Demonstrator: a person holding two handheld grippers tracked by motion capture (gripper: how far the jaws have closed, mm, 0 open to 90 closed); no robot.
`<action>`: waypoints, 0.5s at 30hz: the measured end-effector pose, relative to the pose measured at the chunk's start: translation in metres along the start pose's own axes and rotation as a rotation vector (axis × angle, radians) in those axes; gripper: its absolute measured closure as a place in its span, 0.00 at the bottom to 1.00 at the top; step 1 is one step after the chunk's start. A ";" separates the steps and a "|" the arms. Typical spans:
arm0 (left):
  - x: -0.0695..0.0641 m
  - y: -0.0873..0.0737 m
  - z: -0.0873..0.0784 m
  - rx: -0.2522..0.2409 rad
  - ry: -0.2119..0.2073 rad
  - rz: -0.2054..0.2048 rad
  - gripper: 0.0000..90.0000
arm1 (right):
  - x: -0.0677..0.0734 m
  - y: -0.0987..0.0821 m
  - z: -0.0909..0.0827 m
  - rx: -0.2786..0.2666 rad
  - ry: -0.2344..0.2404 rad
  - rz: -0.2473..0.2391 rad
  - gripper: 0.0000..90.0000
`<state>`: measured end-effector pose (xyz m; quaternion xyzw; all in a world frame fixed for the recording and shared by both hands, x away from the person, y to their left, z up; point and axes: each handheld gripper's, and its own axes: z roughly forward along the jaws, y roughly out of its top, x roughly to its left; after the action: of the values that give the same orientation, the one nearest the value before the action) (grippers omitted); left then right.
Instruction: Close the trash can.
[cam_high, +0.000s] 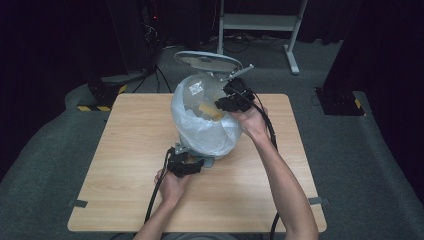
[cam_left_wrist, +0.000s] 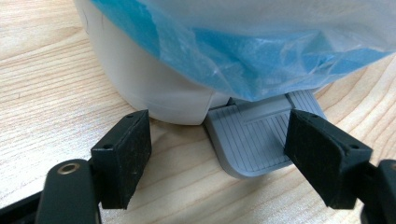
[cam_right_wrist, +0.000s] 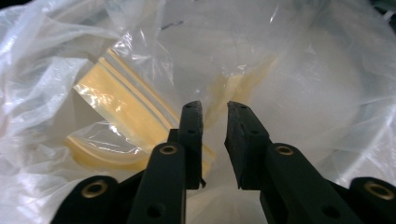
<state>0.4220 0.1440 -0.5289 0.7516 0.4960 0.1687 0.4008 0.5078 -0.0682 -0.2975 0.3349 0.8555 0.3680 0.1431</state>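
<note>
A round white pedal bin (cam_high: 205, 125) stands mid-table with a clear plastic liner (cam_high: 200, 132) draped over its rim and its lid (cam_high: 207, 61) raised at the back. A yellow zip bag (cam_high: 210, 111) lies inside the liner. My right gripper (cam_high: 222, 102) hovers over the bin's mouth; in the right gripper view its jaws (cam_right_wrist: 215, 106) stand a narrow gap apart with nothing between them, above the zip bag (cam_right_wrist: 121, 107). My left gripper (cam_high: 192, 162) sits low at the bin's front, jaws apart (cam_left_wrist: 219, 126) at either side of the grey ribbed pedal (cam_left_wrist: 252, 140).
The wooden table (cam_high: 125, 150) has bare surface left and right of the bin. Beyond it are a dark floor, a white metal stand (cam_high: 260, 22) and black equipment with hazard stripes (cam_high: 102, 92). Cables trail from both grippers toward the near edge.
</note>
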 end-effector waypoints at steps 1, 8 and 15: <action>0.000 0.000 0.000 0.000 0.000 0.000 0.25 | 0.001 0.000 -0.002 0.000 -0.001 0.010 0.81; 0.000 0.000 0.000 0.001 0.000 0.000 0.25 | 0.007 0.003 -0.007 -0.049 0.019 -0.007 0.78; 0.000 0.000 0.000 0.000 0.001 -0.001 0.26 | 0.012 0.008 0.015 0.053 0.026 -0.002 0.79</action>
<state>0.4220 0.1440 -0.5288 0.7512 0.4965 0.1689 0.4008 0.5096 -0.0480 -0.3017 0.3331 0.8670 0.3494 0.1236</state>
